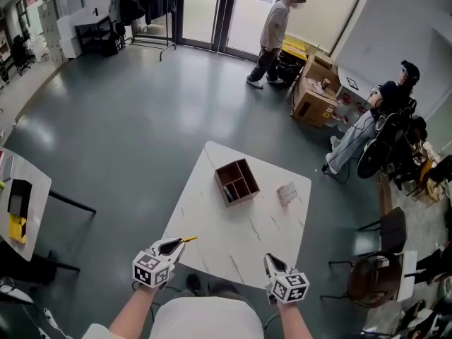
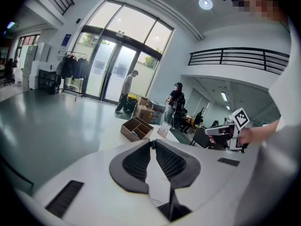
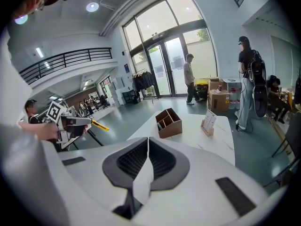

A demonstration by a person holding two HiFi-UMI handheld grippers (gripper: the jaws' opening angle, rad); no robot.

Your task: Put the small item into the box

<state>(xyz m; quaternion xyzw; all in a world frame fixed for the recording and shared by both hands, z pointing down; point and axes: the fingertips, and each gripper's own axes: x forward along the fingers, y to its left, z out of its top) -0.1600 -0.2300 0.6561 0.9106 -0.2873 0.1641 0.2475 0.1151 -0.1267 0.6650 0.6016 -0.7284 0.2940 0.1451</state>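
A brown wooden box (image 1: pixel 236 181) with open compartments stands on the far half of the white marble table (image 1: pixel 233 239); it also shows as the box (image 2: pixel 136 128) and the box (image 3: pixel 169 122). My left gripper (image 1: pixel 176 244) hovers at the table's near left corner, shut on a small yellow stick-like item (image 1: pixel 188 239), seen from the side as the yellow item (image 3: pixel 99 125). In its own view the left gripper (image 2: pixel 152 143) has its jaws closed and the item is hidden. My right gripper (image 1: pixel 270 258) is at the near right edge, shut and empty, tips meeting (image 3: pixel 148 139).
A small clear card stand (image 1: pixel 287 193) sits right of the box. A person (image 1: pixel 277 37) stands by the glass doors; another person (image 1: pixel 381 111) sits at the right beside cardboard boxes (image 1: pixel 314 94). Chairs (image 1: pixel 378 274) stand right of the table, a side table (image 1: pixel 21 203) at the left.
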